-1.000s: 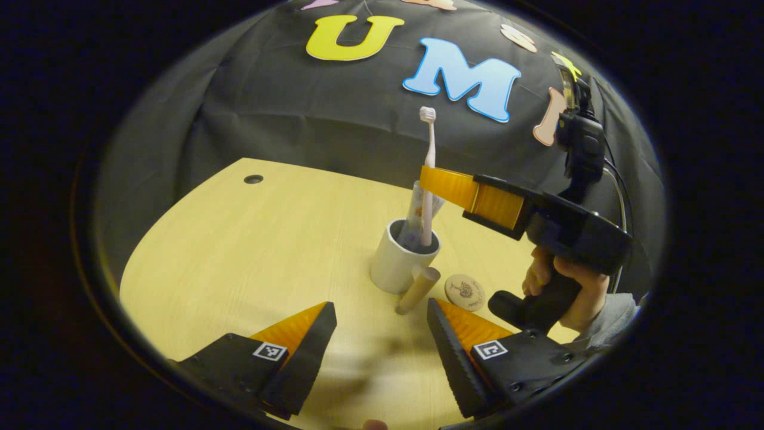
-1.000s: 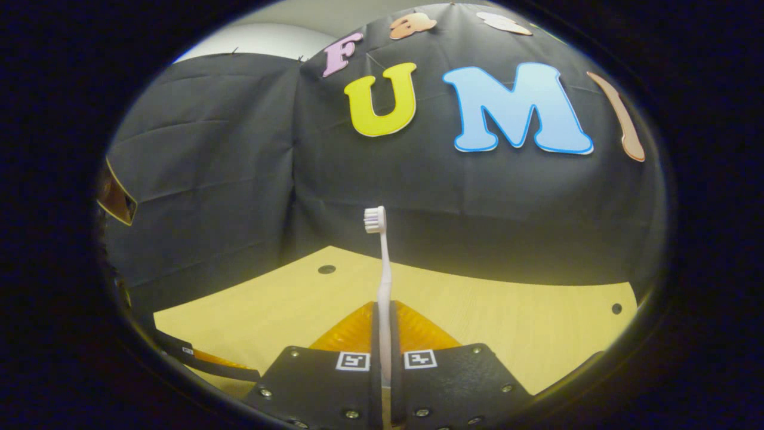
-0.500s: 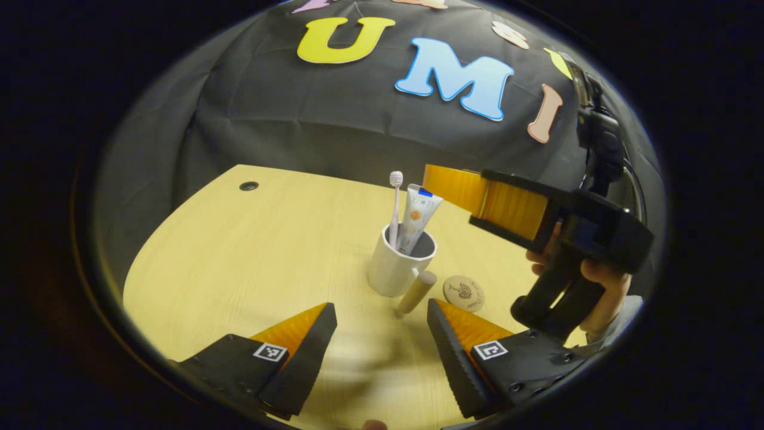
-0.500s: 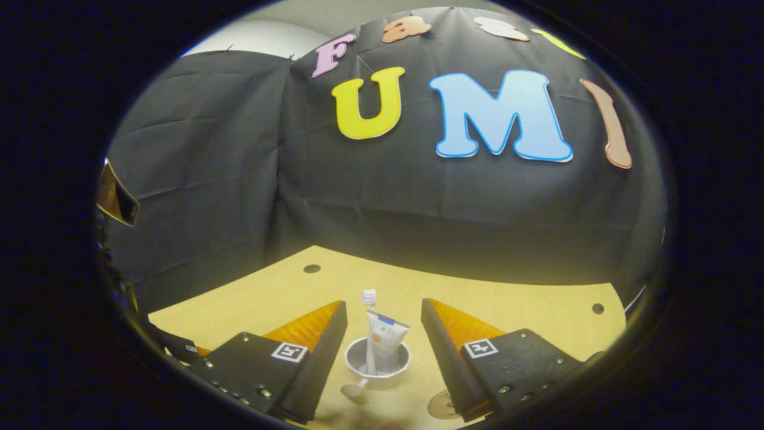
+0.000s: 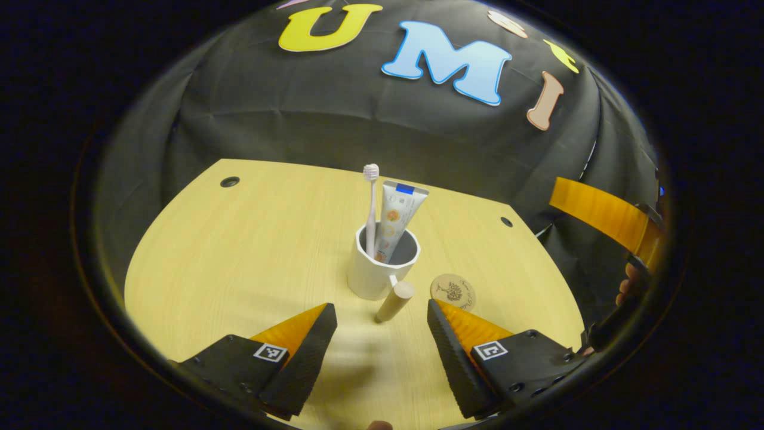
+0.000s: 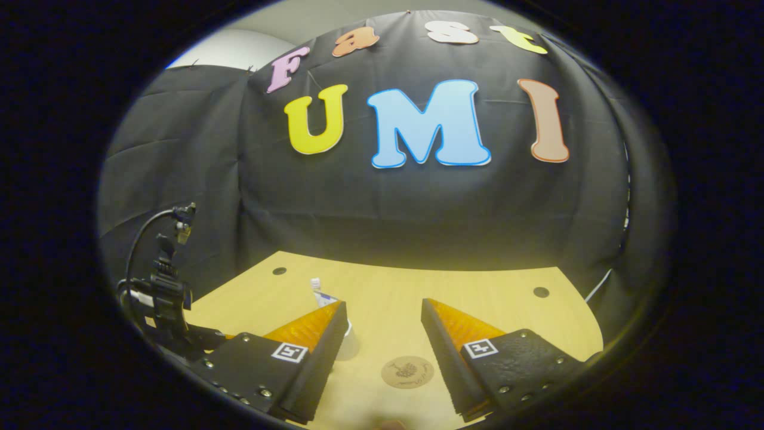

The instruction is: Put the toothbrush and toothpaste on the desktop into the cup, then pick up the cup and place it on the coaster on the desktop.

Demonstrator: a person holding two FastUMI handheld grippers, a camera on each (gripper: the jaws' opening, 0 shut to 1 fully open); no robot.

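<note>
In the left gripper view, the left hand-held gripper hangs above the worktop with its two fingers spread wide and nothing between them. The right hand-held gripper in its own view is likewise spread apart and empty, tilted slightly downward. At the right edge of the left gripper view, a person's hand grips the right device's dark handle.

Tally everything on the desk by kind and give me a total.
Cup: 1
Toothbrush, standing in the cup: 1
Toothpaste, standing in the cup: 1
Coaster, flat on the desk beside the cup: 1
Total: 4
</note>
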